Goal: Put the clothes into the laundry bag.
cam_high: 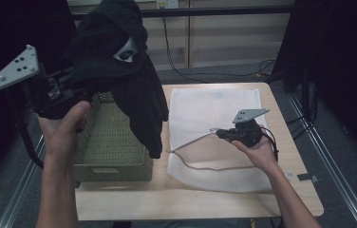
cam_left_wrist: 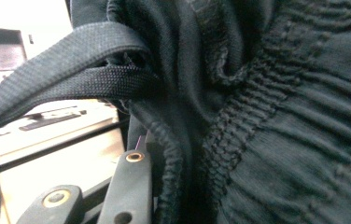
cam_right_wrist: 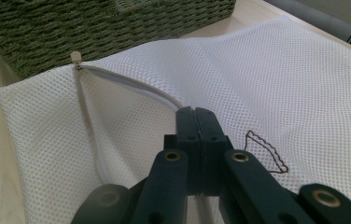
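My left gripper [cam_high: 78, 81] is raised at the left, shut on a black garment [cam_high: 119, 71] that hangs in folds over a green woven basket [cam_high: 112, 147]. In the left gripper view the garment [cam_left_wrist: 281, 116], with its ribbed band and a strap, sits right against the jaw. A white mesh laundry bag [cam_high: 214, 102] lies flat on the table to the right of the basket. My right gripper [cam_high: 217, 133] is shut on the bag's zipper edge [cam_right_wrist: 131, 86] and lifts it a little. The right gripper [cam_right_wrist: 196, 113] has its jaws pressed together, and the zipper pull [cam_right_wrist: 75, 57] lies near the basket [cam_right_wrist: 94, 23].
The light wooden table [cam_high: 191, 204] carries the basket at the left and the bag at the centre right. Dark curtains stand on both sides, and cables run across the floor behind the table. A metal rail runs along the floor at the right.
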`<action>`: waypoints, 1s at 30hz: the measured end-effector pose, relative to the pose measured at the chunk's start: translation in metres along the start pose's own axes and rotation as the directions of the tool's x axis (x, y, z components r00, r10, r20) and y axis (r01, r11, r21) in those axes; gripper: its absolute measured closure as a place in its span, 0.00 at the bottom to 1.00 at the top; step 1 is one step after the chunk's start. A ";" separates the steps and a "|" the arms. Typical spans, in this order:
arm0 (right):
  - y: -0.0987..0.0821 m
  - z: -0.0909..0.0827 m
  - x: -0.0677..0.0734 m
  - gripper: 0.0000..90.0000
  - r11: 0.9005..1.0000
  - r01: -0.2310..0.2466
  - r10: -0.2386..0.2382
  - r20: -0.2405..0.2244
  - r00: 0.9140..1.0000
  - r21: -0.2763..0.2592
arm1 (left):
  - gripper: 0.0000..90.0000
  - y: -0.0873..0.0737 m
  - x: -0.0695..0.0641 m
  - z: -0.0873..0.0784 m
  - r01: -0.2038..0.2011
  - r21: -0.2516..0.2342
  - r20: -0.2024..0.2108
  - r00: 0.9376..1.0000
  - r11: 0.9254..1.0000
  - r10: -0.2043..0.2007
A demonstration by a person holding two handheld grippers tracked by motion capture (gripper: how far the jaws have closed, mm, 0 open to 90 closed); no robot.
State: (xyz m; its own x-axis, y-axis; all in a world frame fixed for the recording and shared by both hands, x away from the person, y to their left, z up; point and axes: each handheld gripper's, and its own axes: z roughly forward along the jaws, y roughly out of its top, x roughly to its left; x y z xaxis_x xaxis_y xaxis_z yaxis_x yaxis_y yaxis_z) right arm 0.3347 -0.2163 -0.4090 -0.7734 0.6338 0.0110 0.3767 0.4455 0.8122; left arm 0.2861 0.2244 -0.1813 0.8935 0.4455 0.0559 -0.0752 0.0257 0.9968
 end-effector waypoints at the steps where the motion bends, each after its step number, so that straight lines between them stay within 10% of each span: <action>1: 0.000 0.000 0.000 1.00 1.000 -0.002 0.002 -0.001 1.000 -0.002 | 0.75 -0.004 -0.003 0.006 0.003 0.008 0.019 1.000 1.000 -0.003; 30: 0.006 -0.010 -0.006 1.00 0.999 -0.027 0.027 -0.001 1.000 -0.037 | 0.75 -0.087 -0.046 0.088 0.001 0.174 0.184 0.982 0.985 -0.033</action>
State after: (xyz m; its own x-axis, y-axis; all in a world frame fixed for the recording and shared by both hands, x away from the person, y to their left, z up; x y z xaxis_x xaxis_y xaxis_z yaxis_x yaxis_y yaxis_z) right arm 0.3366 -0.2239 -0.3985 -0.7633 0.6452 0.0336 0.3783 0.4042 0.8327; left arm 0.2901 0.1228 -0.2653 0.9617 0.2723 0.0323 0.0034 -0.1297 0.9916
